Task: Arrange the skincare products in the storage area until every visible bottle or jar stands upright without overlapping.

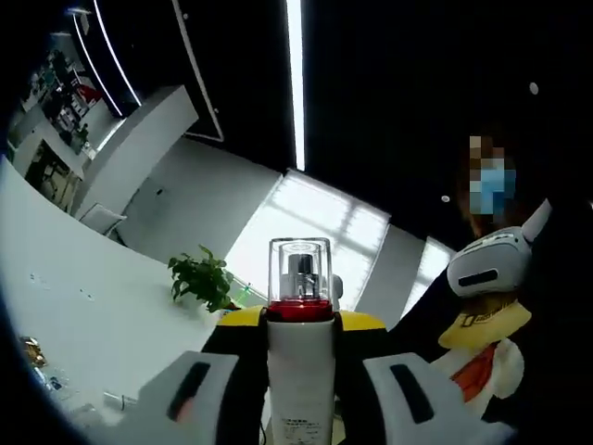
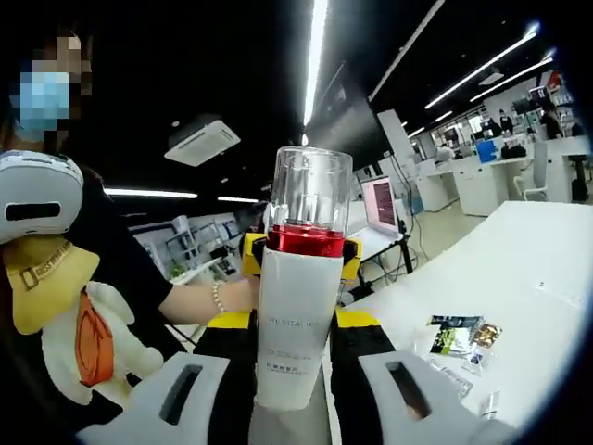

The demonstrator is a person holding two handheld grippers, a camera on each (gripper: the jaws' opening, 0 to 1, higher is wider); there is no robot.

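In the left gripper view, the left gripper [image 1: 301, 371] was closed on a white bottle [image 1: 301, 371], its yellow-tipped jaws pressing the body from both sides just below a red collar [image 1: 299, 310]. The bottle stood upright along the jaws and was lifted off the worktop, its clear cap [image 1: 300, 267] showing a pump head inside. Small print ran across the lower part of the white body.

In the right gripper view, the right gripper [image 2: 295, 343] had hold of the same white bottle [image 2: 296, 324], its jaws closed against the lower body, while the yellow tips of the other gripper [image 2: 301, 260] showed at either side of the red collar [image 2: 306, 240]. The clear cap [image 2: 310, 190] rose above both.

Beyond the bottle in the left gripper view, a white worktop [image 1: 83, 306] spread to the left with a few small packets [image 1: 37, 357] near its edge and a green potted plant [image 1: 204, 278] farther back. To the right a person wore a white headset [image 1: 491, 260] and a yellow bib-like piece [image 1: 482, 326].

In the right gripper view, the person's forearm with a bead bracelet [image 2: 219, 297] reached toward the bottle, and the white worktop [image 2: 519, 269] to the right carried some small sachets [image 2: 459, 336]. A lit monitor [image 2: 380, 204] stood farther off under long ceiling lights [image 2: 318, 46].
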